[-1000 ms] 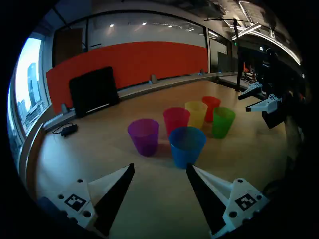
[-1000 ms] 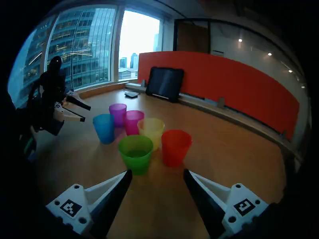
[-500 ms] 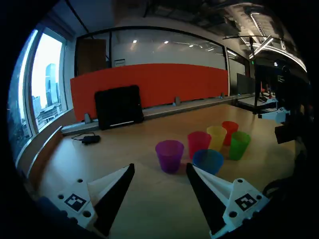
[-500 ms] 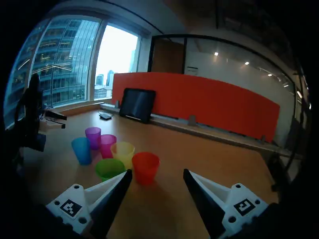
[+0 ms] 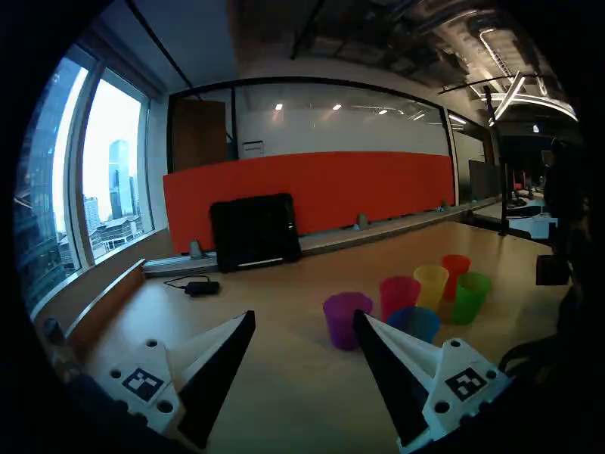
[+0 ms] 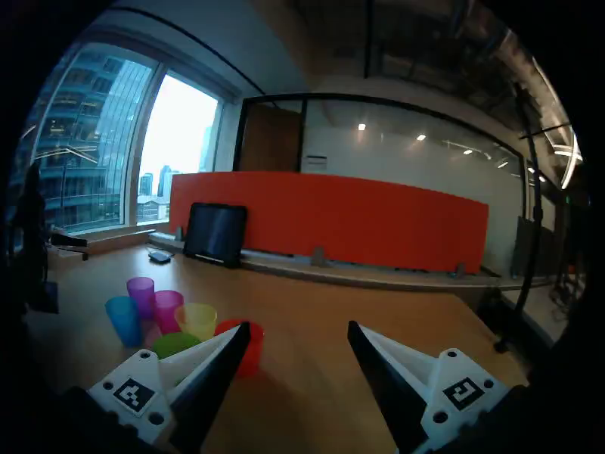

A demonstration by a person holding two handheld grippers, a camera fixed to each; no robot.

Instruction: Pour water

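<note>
On the desk (image 5: 302,401), 6 plastic cups (image 5: 398,295) are judged light and crushable, best gripped mid-wall; left hand-held gripper (image 5: 302,314) and right hand-held gripper (image 6: 299,325) are seen open.

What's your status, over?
Left gripper open, empty. Right gripper open, empty. Six coloured cups clustered on table, untouched. Nothing between grippers and cups.

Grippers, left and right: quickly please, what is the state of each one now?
White-and-black left gripper: open, holding nothing.
White-and-black right gripper: open, holding nothing.
</note>
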